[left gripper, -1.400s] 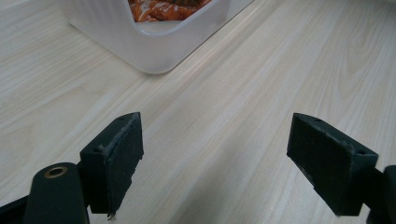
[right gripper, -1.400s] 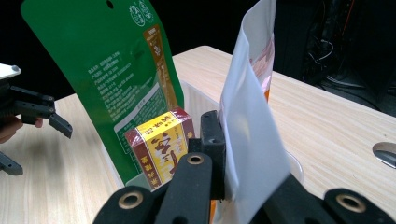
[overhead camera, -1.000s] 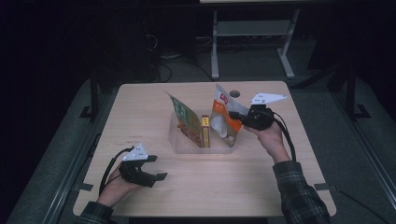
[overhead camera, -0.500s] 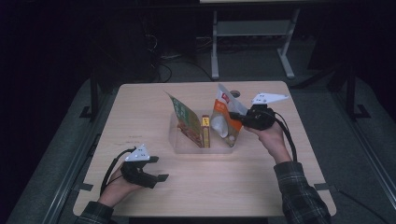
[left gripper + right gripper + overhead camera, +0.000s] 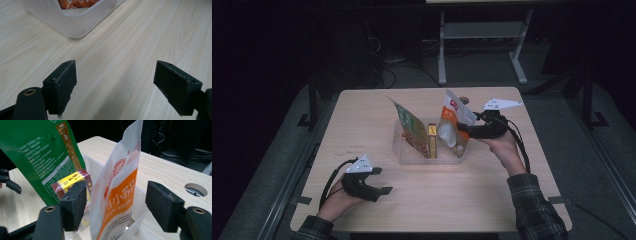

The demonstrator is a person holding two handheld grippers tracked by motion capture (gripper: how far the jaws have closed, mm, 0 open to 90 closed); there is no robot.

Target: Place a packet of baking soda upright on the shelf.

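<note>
Clear bin (image 5: 412,155) mid-table holds green pouch (image 5: 408,127), small box (image 5: 432,140), orange-white pouch (image 5: 454,127) at its right end. Right gripper (image 5: 463,131): jaws just opened, pouch standing between them, released. Left gripper (image 5: 384,182): open, empty, near table's front left.

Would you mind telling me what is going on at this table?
A person is packing snack pouches into a clear bin. The right tool has just been opening around the orange-and-white pouch, which stands in the bin, pads off it. The left tool rests open on the table.
</note>
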